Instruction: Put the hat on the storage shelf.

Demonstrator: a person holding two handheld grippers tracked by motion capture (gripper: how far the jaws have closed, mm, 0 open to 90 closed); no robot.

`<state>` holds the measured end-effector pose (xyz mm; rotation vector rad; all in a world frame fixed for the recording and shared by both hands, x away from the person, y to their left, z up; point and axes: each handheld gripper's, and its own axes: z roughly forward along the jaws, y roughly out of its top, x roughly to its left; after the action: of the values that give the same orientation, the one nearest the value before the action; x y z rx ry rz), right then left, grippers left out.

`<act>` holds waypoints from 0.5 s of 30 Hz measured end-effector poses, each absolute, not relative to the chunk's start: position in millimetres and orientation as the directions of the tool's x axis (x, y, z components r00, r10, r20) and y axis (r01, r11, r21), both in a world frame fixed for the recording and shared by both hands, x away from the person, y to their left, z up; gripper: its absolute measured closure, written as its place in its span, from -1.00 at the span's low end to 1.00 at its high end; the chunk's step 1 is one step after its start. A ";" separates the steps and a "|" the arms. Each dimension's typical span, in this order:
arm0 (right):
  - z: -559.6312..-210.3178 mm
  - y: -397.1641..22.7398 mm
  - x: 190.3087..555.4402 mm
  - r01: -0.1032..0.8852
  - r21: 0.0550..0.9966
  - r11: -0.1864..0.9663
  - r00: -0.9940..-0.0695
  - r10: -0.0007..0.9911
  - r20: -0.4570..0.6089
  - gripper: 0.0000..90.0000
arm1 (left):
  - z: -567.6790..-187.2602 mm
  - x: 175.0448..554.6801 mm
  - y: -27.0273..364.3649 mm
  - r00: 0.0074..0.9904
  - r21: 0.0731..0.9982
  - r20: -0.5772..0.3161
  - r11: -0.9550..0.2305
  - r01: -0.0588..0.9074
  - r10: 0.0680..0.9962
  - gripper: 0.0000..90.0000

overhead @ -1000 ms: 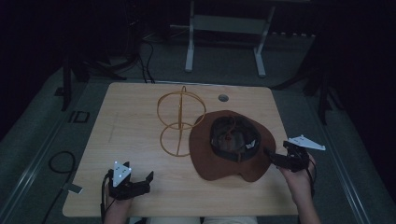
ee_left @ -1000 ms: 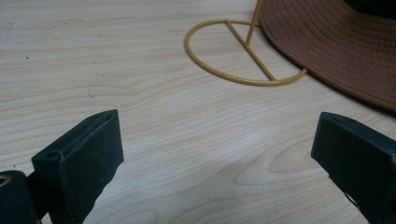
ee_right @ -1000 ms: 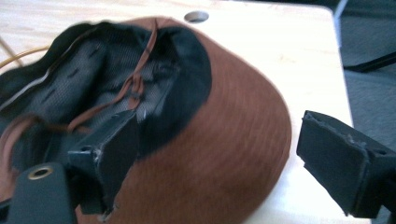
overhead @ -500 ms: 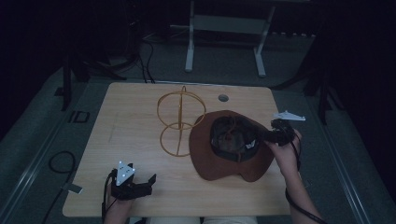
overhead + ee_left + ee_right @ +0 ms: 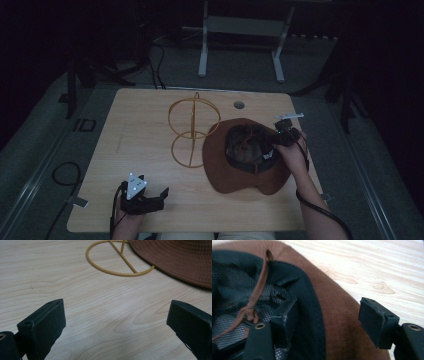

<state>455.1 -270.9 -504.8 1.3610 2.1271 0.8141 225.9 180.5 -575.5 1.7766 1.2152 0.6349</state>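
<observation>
Nearest, the left gripper [image 5: 159, 196] rested spread and empty at the table's [image 5: 150, 115] front edge, apparently waiting its turn. Farther in, the brown hat [image 5: 235, 170] lay upside down at the table's right, brim overlapping the wire stand's [image 5: 192, 131] base ring. The right gripper [image 5: 328, 322] straddled the brim, one jaw inside the black lining; its jaws had just been closing without pinching yet, presumably readying a lift onto the stand.
</observation>
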 end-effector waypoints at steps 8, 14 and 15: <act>-520.3 -257.7 463.1 0.628 0.645 0.435 -0.385 0.894 -0.228 -0.20 | -575.1 225.3 181.4 0.391 0.868 -0.066 -0.140 0.476 0.918 -0.94; -534.8 -252.8 465.0 0.633 0.619 0.465 -0.390 0.882 -0.264 0.11 | -575.3 225.3 181.8 0.389 0.868 -0.073 -0.134 0.479 0.918 -0.94; -535.9 -252.4 464.9 0.633 0.622 0.461 -0.385 0.884 -0.264 0.18 | -575.3 225.4 181.9 0.390 0.867 -0.075 -0.133 0.480 0.918 -0.94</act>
<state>464.9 -252.4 -535.9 1.2587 2.1427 0.5761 225.4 181.9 -575.3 1.7652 1.2246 0.6229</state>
